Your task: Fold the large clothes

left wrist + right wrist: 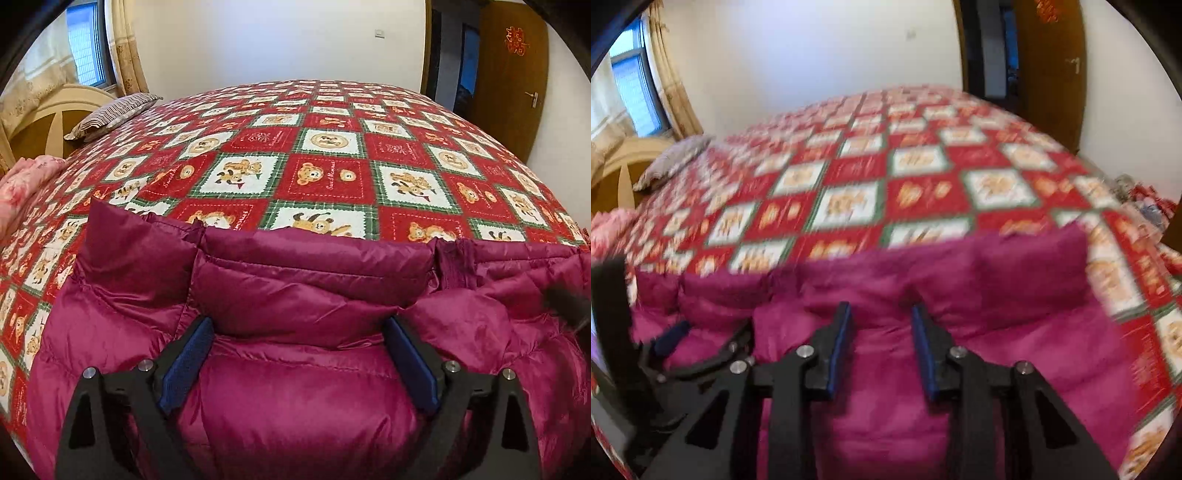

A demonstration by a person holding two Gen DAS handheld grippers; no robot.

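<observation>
While the left hand-held gripper (299, 332) sits low over the garment, its blue-padded fingers (188, 362) are spread wide, and a puffy fold of the shiny magenta quilted down jacket (295, 387) bulges up between them. The pads flank that fold, and whether they actually press it is hard to call from here. Over on the right wrist view, the right hand-held gripper (881, 325) hovers above the same jacket (1015, 332) with its fingers (842, 343) parted too, a narrower gap, nothing pinched between them. That picture is smeared with blur, so fine detail is lost. At its left edge you can see the other gripper (676, 339) down against the fabric.

The jacket lies bunched along the near edge of the bed, its stitched panels rising in soft ridges, a seam with loose threads (458, 266) showing right of centre. It rests on the red, white and green checked bedspread printed with teddy bears (325, 173), which covers the whole mattress beyond.

Further back on the left, a pink floral quilt (18, 188) is heaped at the bed's side, and a grey striped pillow (110, 114) rests beside the cream and wood curved headboard (48, 118). Behind that, beige patterned curtains (125, 48) hang by a window (86, 44). A plain white wall (277, 40) closes the far side, and a brown wooden door with a red paper emblem (517, 40) stands at the right.
</observation>
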